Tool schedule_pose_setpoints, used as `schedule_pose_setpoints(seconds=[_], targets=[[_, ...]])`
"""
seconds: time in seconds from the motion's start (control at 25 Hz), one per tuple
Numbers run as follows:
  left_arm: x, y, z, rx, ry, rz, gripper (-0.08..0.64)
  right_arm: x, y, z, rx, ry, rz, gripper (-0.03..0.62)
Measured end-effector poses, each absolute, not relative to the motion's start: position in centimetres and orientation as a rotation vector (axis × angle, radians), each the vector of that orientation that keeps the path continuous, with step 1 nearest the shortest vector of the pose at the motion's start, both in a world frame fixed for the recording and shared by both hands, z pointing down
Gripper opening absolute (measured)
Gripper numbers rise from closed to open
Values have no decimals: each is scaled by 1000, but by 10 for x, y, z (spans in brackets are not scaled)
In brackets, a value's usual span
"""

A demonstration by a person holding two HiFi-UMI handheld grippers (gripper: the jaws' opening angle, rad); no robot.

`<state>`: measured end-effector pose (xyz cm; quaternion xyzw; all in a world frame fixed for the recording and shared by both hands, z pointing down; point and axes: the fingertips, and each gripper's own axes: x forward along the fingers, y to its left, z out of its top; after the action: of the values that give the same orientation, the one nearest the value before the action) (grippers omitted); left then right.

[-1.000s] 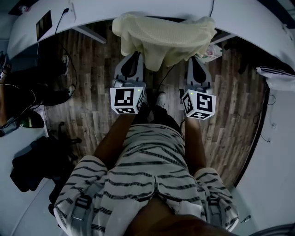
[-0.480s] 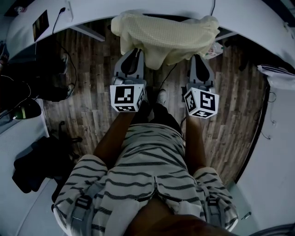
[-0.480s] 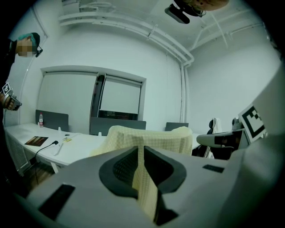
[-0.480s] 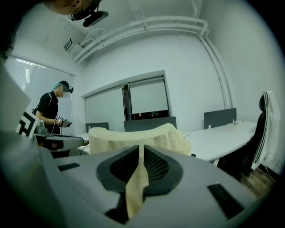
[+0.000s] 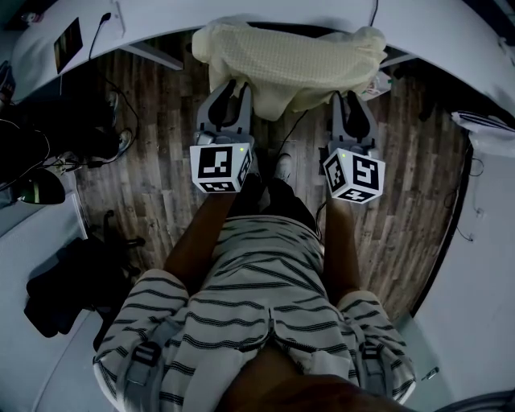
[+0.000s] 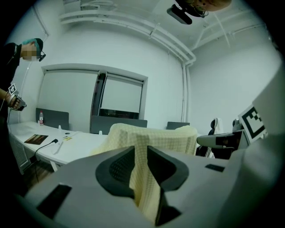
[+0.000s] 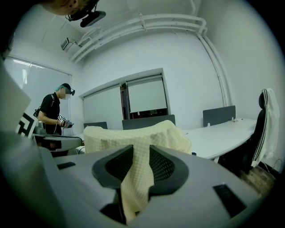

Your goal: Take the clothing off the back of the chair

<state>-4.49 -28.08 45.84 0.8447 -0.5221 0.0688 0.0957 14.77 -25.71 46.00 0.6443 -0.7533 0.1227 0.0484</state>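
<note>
A pale yellow waffle-knit garment [image 5: 286,60] hangs over a chair back that it hides completely, right at the white table's edge. My left gripper [image 5: 232,87] is shut on the garment's lower left hem. In the left gripper view a fold of the cloth [image 6: 151,138] is pinched between the black pads. My right gripper [image 5: 352,96] is at the lower right hem. Its jaws are opening, and a strip of the garment [image 7: 133,136] still hangs loosely between them, with a dark gap beside it.
The curved white table [image 5: 241,16] runs behind the chair, with cables and a small dark pad on it. Another person [image 7: 53,111] stands off to the left. A dark chair with a striped garment [image 7: 267,120] stands at the right. A black bag [image 5: 64,282] lies on the wooden floor.
Both grippers have edged forward toward the garment. The right gripper's fingers, earlier pinched on the hem, now stand apart. The left grip is unchanged.
</note>
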Motion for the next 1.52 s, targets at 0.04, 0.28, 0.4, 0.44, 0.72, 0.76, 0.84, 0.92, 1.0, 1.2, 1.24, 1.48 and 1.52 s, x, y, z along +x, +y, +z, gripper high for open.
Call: schedule_pose_setpoints(seconds=[0.04, 0.28, 0.4, 0.44, 0.72, 0.76, 0.84, 0.92, 1.0, 1.2, 1.24, 1.48, 1.52], targets=[[-44, -282, 459, 2502, -1546, 206, 81, 149, -259, 461, 1964, -2296, 379, 121], [-42, -289, 462, 2497, -1539, 208, 94, 150, -267, 462, 1963, -2297, 389, 135], [-42, -291, 462, 2498, -1536, 207, 95, 149, -268, 463, 1961, -2298, 392, 135], [-42, -292, 462, 2499, -1536, 206, 95, 149, -269, 463, 1960, -2297, 390, 135], [-40, -299, 463, 2505, -1530, 198, 106, 148, -274, 463, 1959, -2306, 387, 135], [-39, -300, 463, 2506, -1531, 198, 106, 148, -275, 463, 1959, -2308, 385, 135], [-38, -303, 463, 2507, -1534, 197, 107, 148, -276, 463, 1958, -2311, 381, 135], [-37, -305, 463, 2510, -1538, 195, 107, 148, -278, 463, 1957, -2313, 377, 135], [-37, -308, 462, 2512, -1540, 190, 107, 148, -279, 463, 1958, -2314, 373, 135], [-35, -310, 459, 2521, -1559, 189, 106, 147, -280, 462, 1945, -2336, 356, 123], [-35, -311, 458, 2522, -1562, 188, 106, 146, -280, 461, 1940, -2340, 348, 120], [-34, -312, 458, 2539, -1564, 192, 89, 144, -281, 460, 1929, -2348, 306, 94], [-33, -313, 458, 2541, -1564, 191, 85, 144, -282, 460, 1928, -2350, 305, 91]])
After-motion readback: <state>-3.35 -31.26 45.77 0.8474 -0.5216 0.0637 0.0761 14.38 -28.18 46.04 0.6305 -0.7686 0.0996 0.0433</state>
